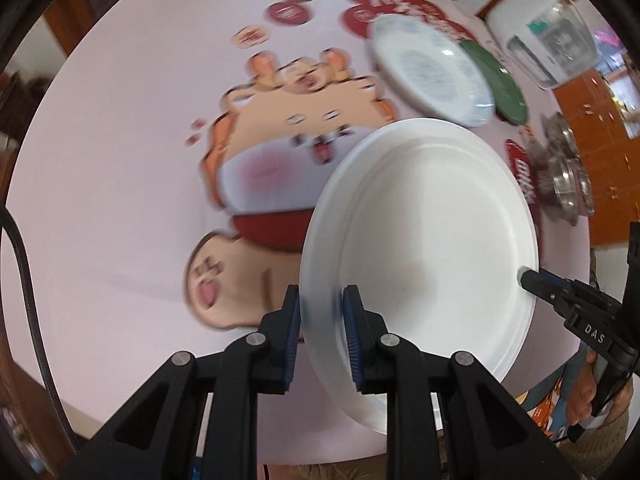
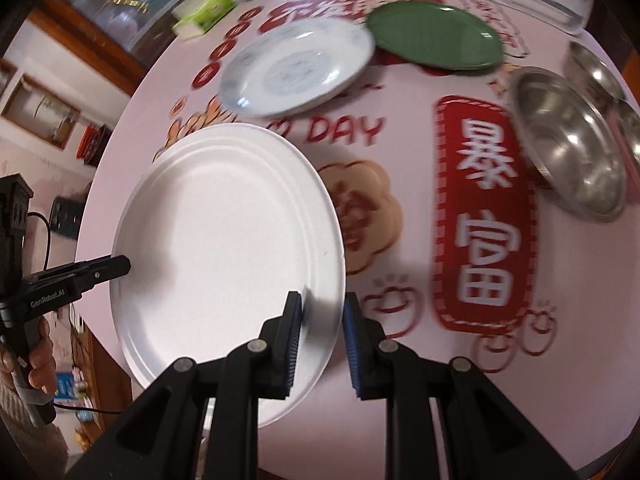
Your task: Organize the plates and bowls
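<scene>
I hold the white plate [image 1: 432, 248] between my two grippers, lifted off the pink printed surface [image 1: 120, 160]. My left gripper [image 1: 320, 336] is clamped on the plate's rim at about 7 o'clock in the left wrist view; my right gripper [image 2: 322, 336] pinches the opposite rim at about 5 o'clock in the right wrist view. Toward 12 o'clock lies a patterned white plate [image 2: 296, 68], its edge overlapping a green plate [image 2: 436, 36] at 1 o'clock. Steel bowls [image 2: 568, 144] sit at 2 o'clock. My hand [image 2: 38, 364] grips the left handle at 8 o'clock.
</scene>
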The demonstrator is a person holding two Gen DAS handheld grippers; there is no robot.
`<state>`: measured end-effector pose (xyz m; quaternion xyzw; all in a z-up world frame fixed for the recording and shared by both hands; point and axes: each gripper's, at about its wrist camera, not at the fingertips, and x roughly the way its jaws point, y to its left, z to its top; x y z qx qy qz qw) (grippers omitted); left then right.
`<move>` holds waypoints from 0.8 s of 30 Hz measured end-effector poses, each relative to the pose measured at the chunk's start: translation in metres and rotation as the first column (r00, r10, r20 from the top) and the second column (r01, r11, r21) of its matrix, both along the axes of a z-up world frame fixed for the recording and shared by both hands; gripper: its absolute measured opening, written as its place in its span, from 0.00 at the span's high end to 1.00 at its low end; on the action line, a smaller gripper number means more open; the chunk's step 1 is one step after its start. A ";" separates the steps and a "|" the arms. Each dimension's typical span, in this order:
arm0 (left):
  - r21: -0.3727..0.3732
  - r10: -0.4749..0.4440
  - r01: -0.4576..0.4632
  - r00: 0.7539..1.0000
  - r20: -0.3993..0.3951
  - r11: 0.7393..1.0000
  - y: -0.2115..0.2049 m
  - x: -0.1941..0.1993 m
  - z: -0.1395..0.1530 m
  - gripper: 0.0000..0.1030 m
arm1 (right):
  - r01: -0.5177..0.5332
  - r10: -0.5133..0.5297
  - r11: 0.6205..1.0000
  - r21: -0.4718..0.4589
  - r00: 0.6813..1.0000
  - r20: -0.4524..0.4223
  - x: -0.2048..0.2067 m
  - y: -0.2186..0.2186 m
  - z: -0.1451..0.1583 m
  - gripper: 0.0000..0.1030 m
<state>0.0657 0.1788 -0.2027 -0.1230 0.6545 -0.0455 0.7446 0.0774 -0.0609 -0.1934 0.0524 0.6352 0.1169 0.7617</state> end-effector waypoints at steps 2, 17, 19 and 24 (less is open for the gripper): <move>0.007 0.018 -0.018 1.000 -0.017 1.000 0.011 -0.006 -0.008 0.81 | -0.009 0.009 1.000 -0.006 1.000 -0.009 -0.003 0.012 -0.007 0.80; 0.055 0.025 -0.023 0.999 -0.035 0.998 0.046 -0.016 -0.026 0.81 | -0.003 0.004 1.000 0.011 0.999 -0.047 -0.008 0.042 -0.028 0.80; 0.061 0.019 -0.017 0.999 -0.036 0.998 0.047 -0.013 -0.026 0.81 | -0.004 0.004 1.000 0.008 0.999 -0.043 -0.008 0.045 -0.029 0.80; 0.068 0.011 -0.009 0.999 -0.037 0.998 0.050 -0.007 -0.028 0.81 | 0.000 0.000 1.000 0.006 0.999 -0.050 -0.009 0.050 -0.032 0.79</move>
